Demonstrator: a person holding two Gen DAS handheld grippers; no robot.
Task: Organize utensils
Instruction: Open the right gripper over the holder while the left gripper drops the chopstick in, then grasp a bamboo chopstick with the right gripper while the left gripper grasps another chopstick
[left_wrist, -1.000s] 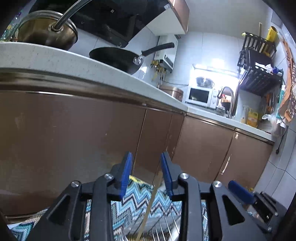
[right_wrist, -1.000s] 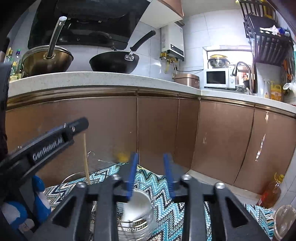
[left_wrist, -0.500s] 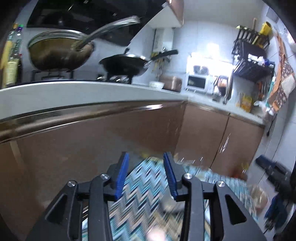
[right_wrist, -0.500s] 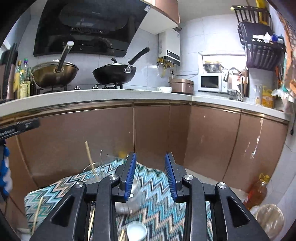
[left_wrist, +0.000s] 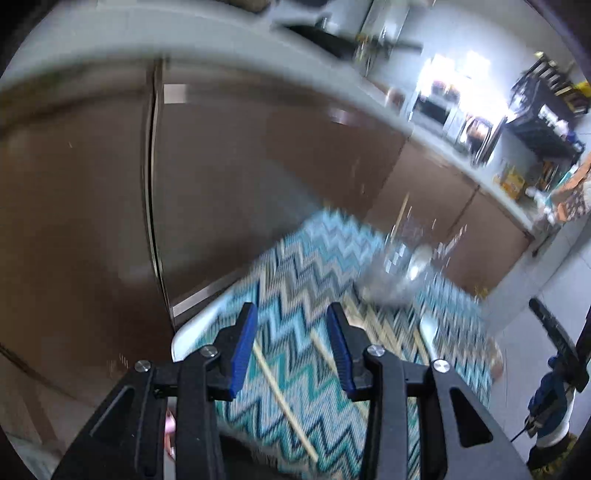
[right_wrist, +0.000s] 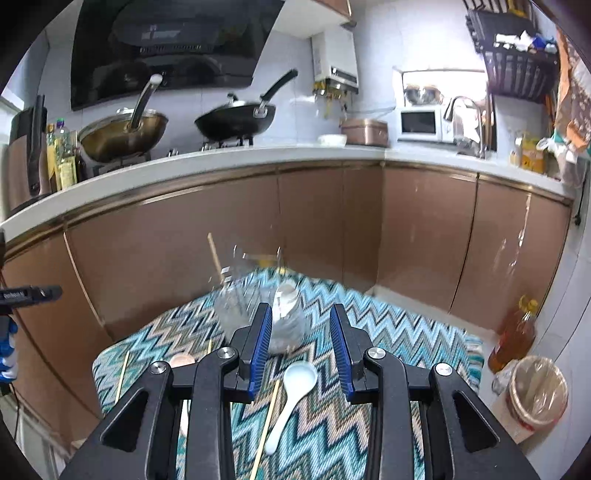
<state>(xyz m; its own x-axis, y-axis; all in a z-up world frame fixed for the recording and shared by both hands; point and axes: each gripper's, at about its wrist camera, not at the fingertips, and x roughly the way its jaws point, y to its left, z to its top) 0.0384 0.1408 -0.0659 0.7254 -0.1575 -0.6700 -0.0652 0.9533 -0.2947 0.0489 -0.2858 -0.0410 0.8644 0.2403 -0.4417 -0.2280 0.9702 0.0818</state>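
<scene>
Two grippers hover above a zigzag-patterned cloth (right_wrist: 388, 332). The left gripper (left_wrist: 291, 349) and right gripper (right_wrist: 301, 347) both stand parted, grasping nothing. A white spoon (right_wrist: 293, 391) and chopsticks (left_wrist: 282, 397) lie loose on the cloth, near a wire utensil holder (right_wrist: 258, 306).

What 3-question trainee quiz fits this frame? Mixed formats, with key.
1. True or false: the white spoon lies on the zigzag cloth, held by neither gripper.
2. The wire holder contains: A) one upright chopstick and a white spoon; B) a knife; C) nothing.
3. Fill in: the right gripper has its fingers ____.

Key: 1 true; 2 A; 3 open, with nothing between them.
</scene>
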